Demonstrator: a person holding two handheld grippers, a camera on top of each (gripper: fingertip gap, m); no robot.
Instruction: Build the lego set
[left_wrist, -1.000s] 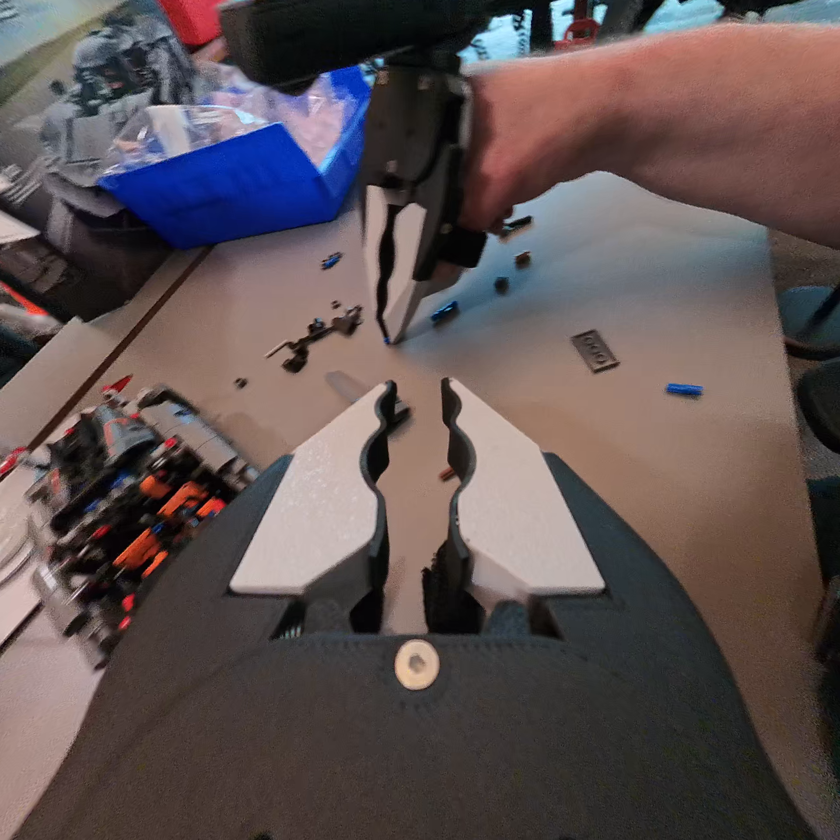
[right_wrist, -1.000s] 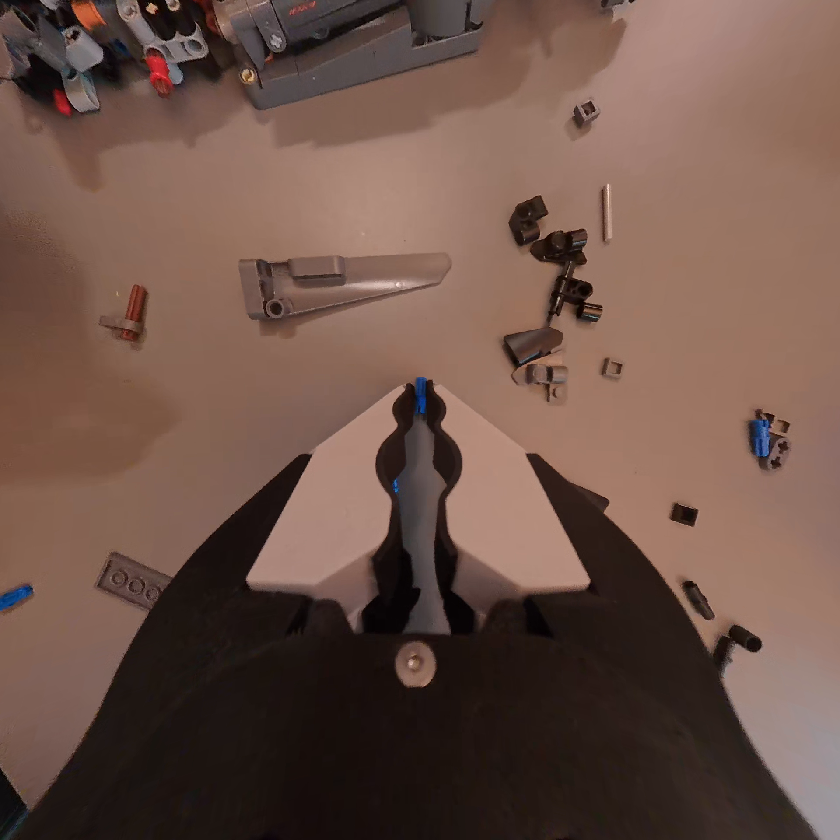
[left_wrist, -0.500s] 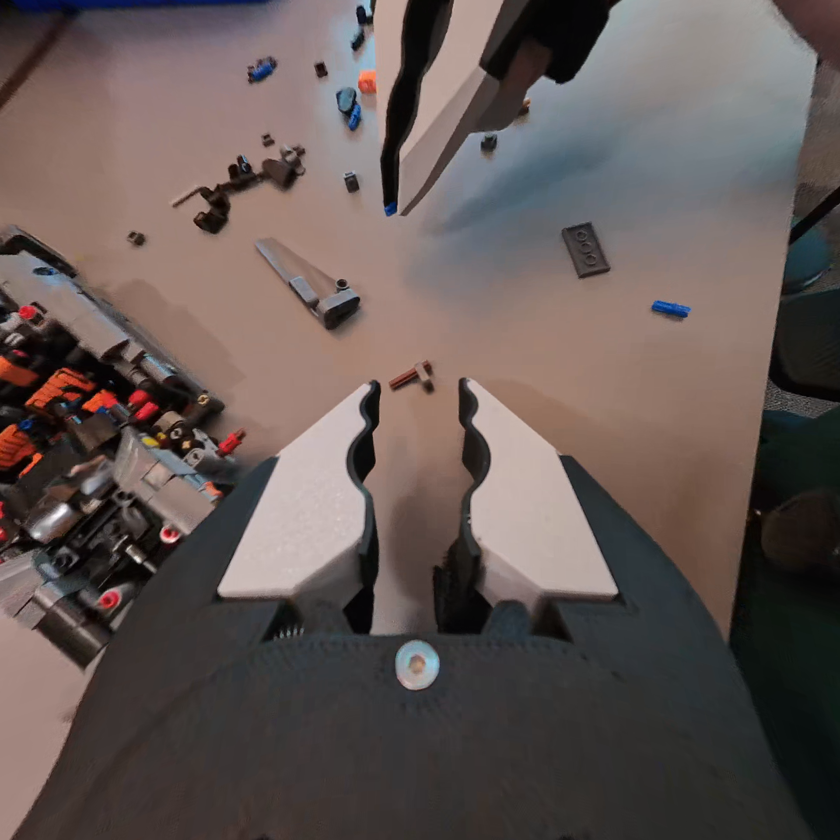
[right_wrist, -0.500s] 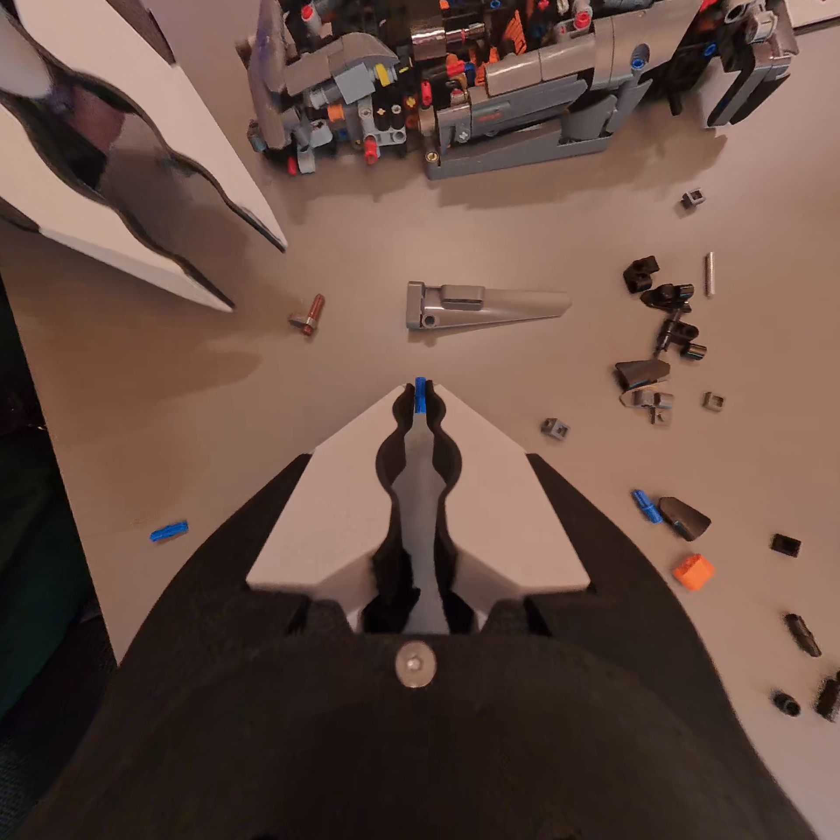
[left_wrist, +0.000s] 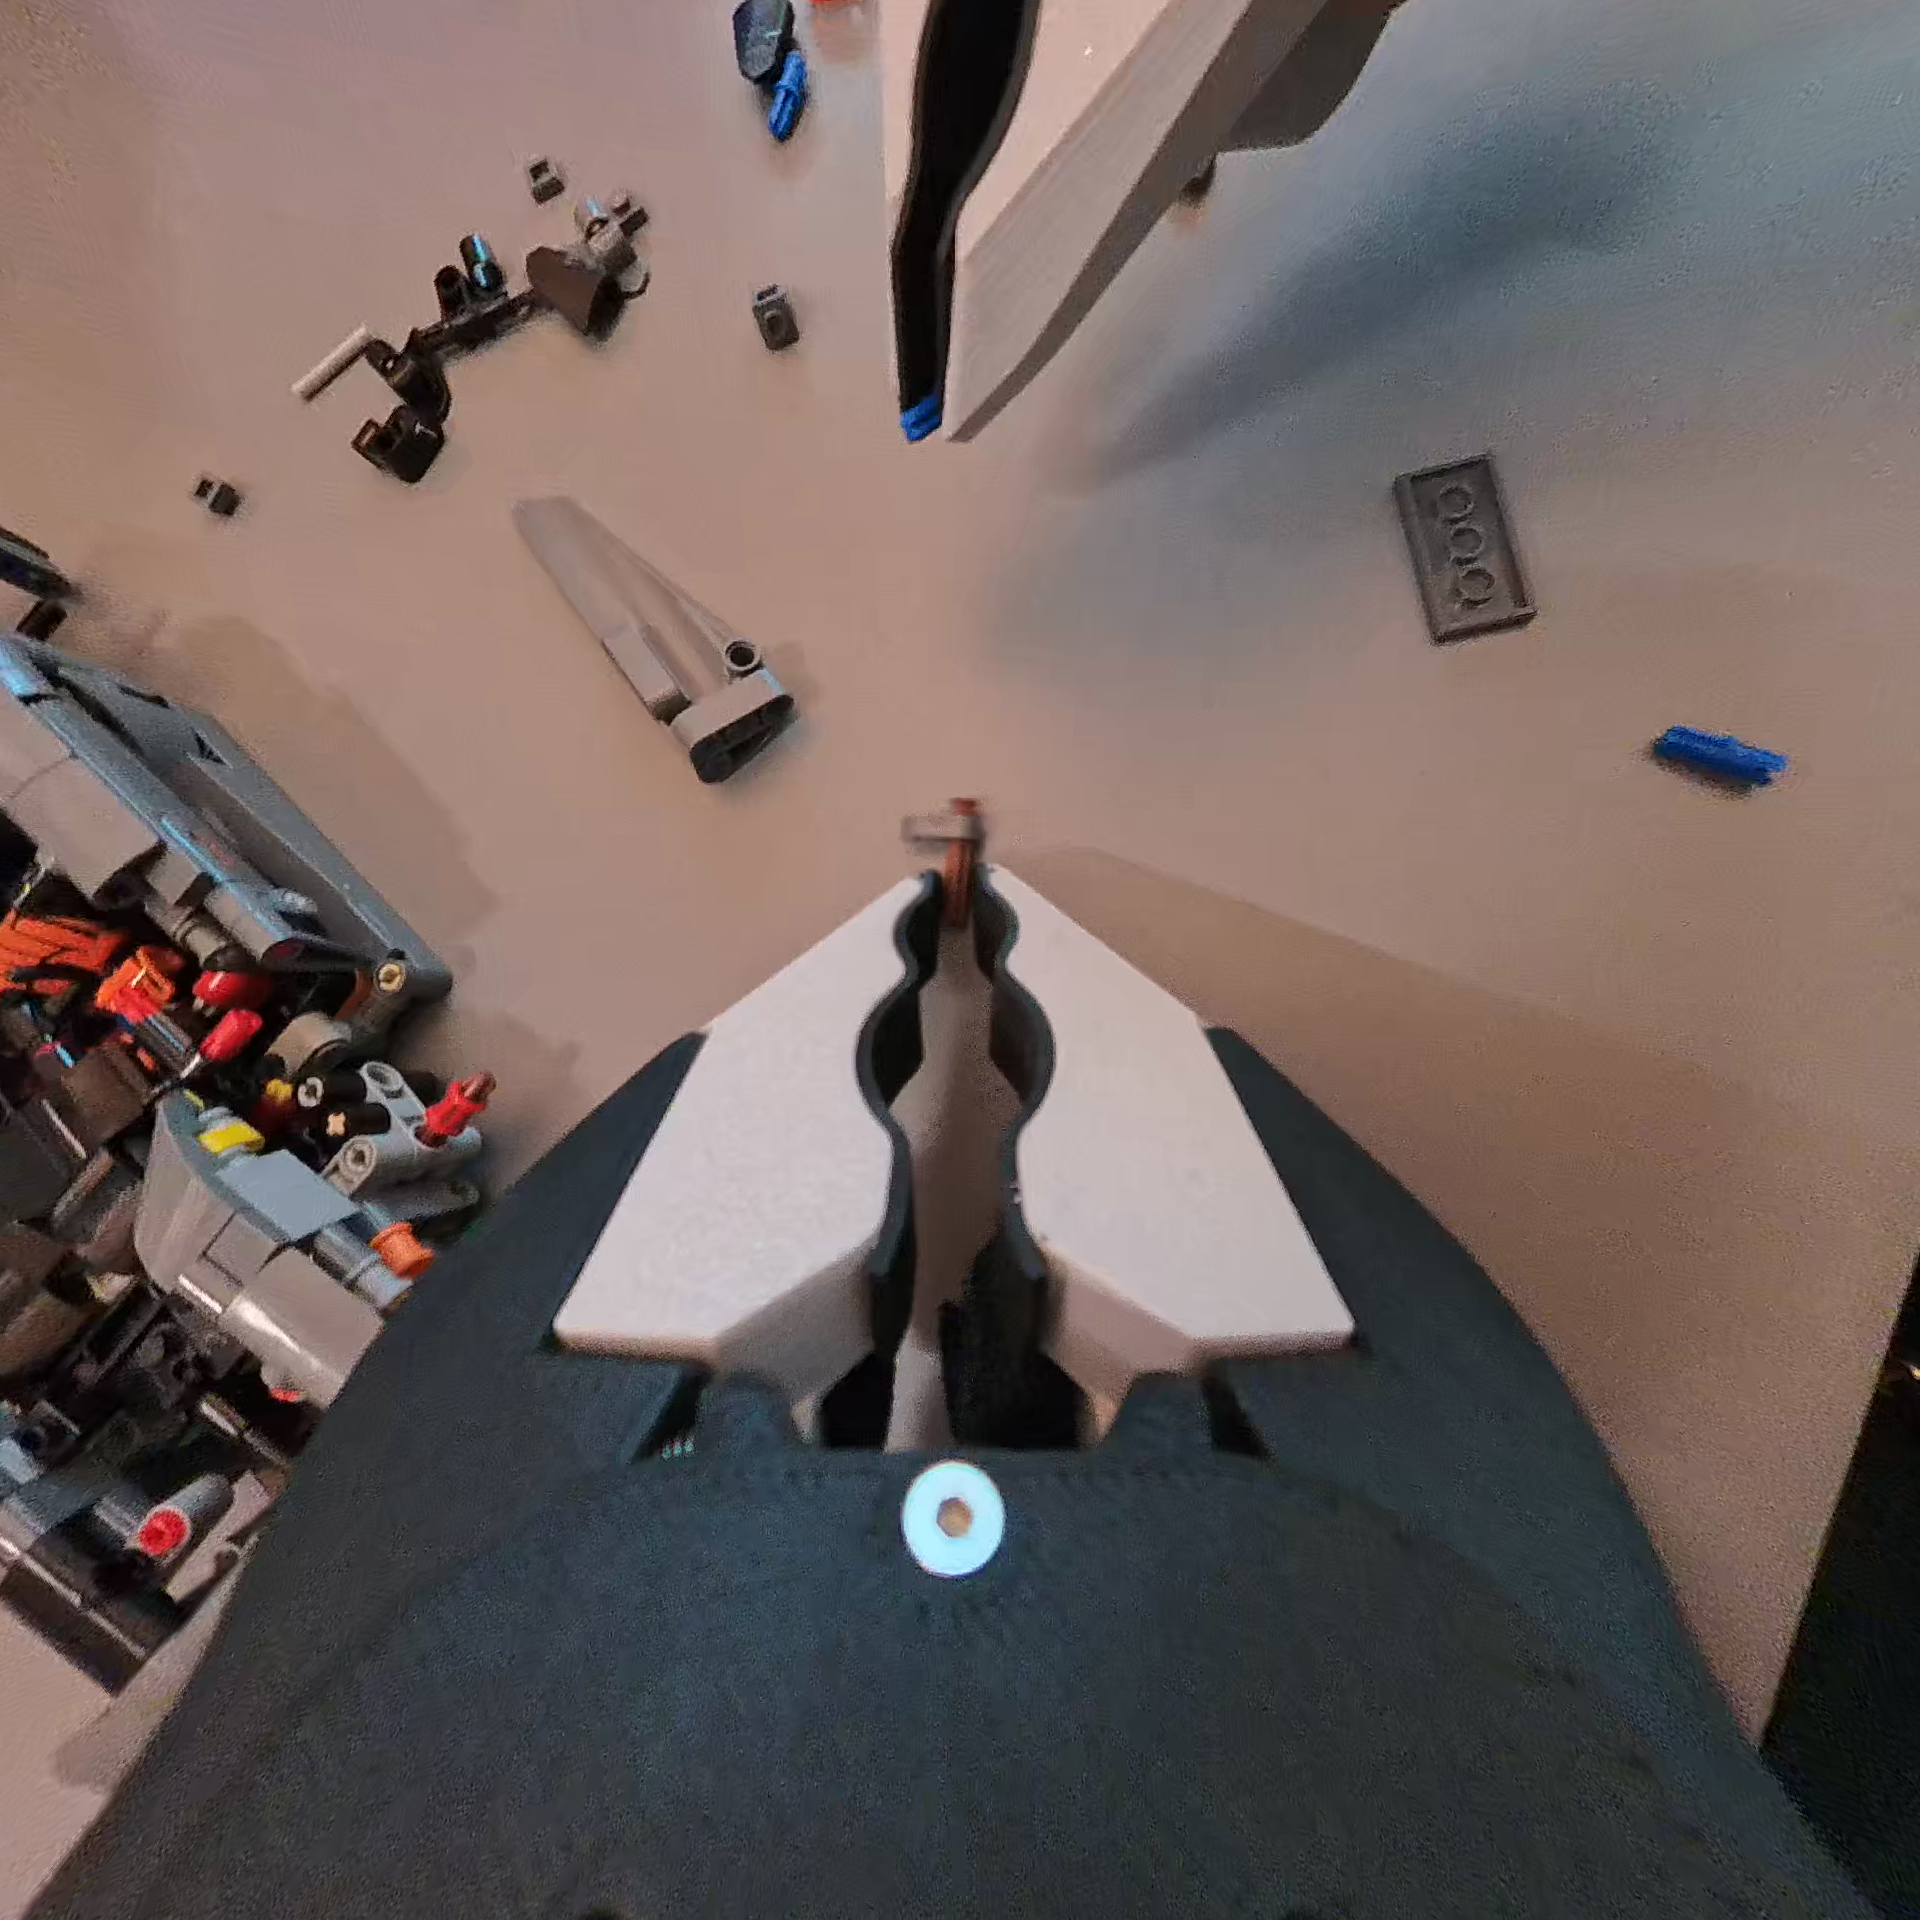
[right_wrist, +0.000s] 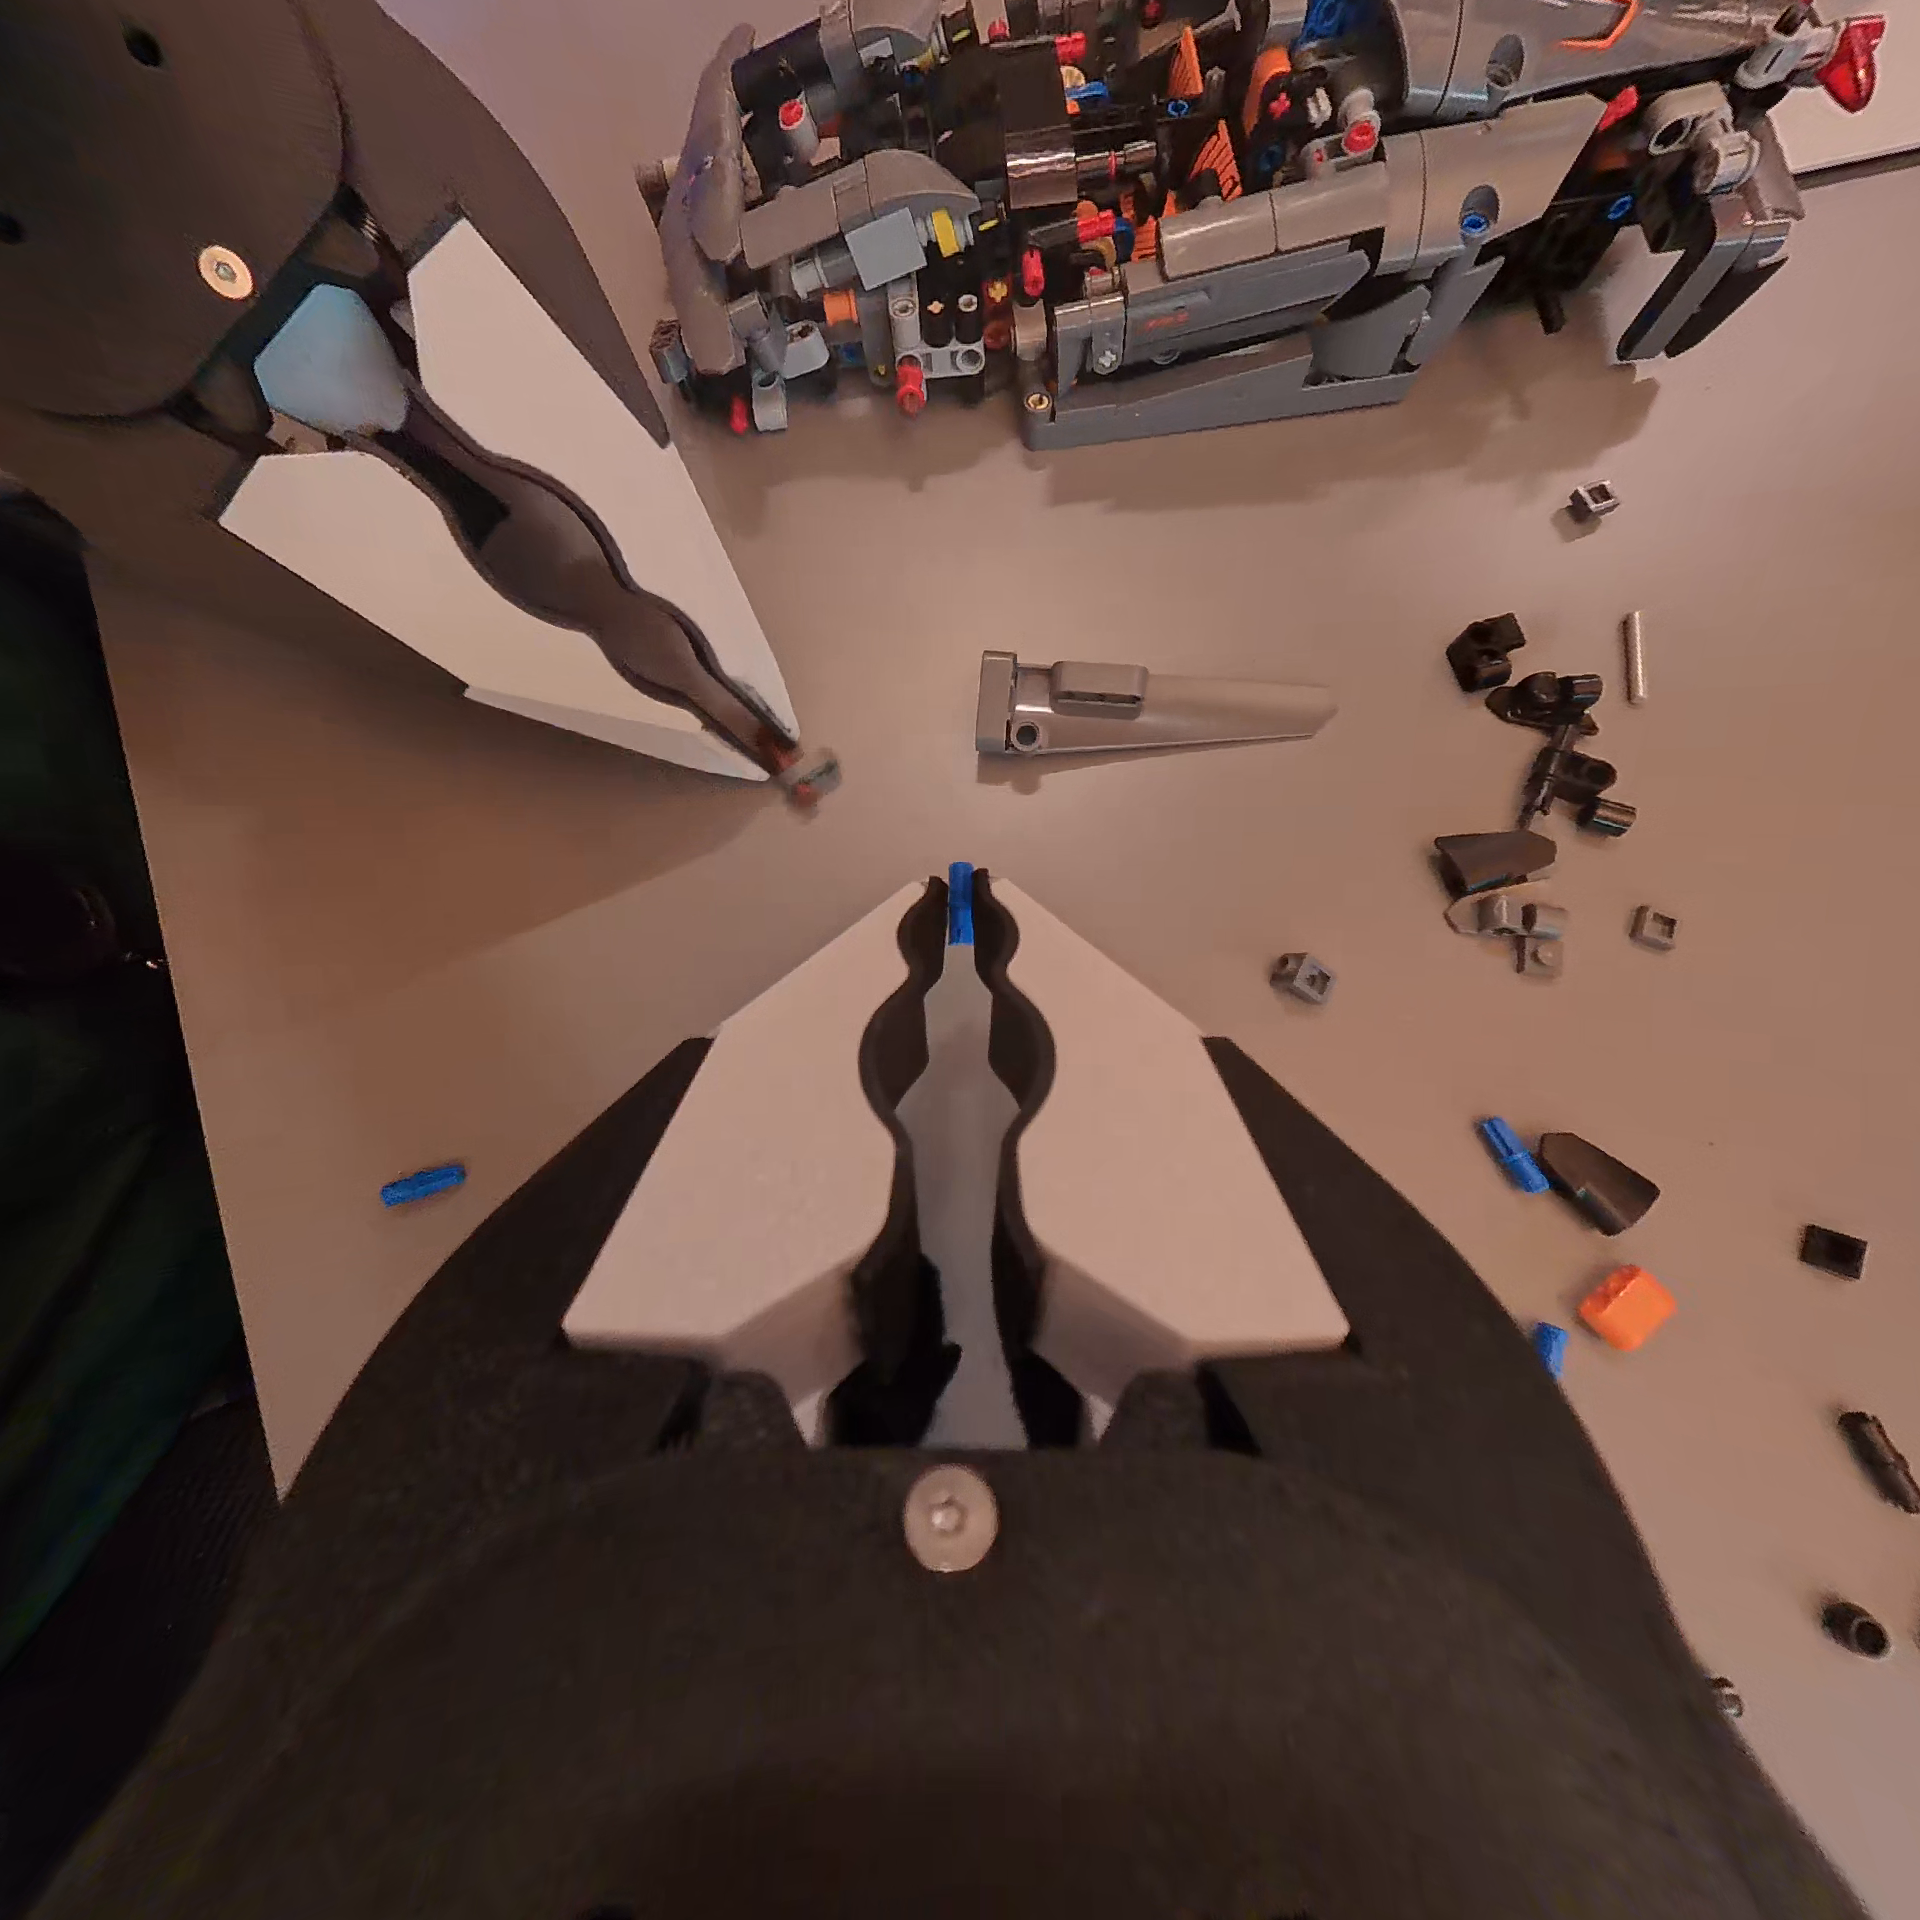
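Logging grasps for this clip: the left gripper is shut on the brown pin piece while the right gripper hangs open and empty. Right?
Not quite. The right gripper is shut on a blue pin, as the right wrist view shows. The left gripper is indeed shut on the brown pin piece.

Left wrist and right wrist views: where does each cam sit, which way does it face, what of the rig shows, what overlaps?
Left wrist view: on the left gripper, facing down along its fingers at the table; own fingers shut on a brown pin piece; right gripper's tips at top.
Right wrist view: on the right gripper, facing down at the table; own fingers shut on a blue pin; left gripper at upper left.
Shared: the grey wedge panel, the lego model, loose parts, each other's gripper.
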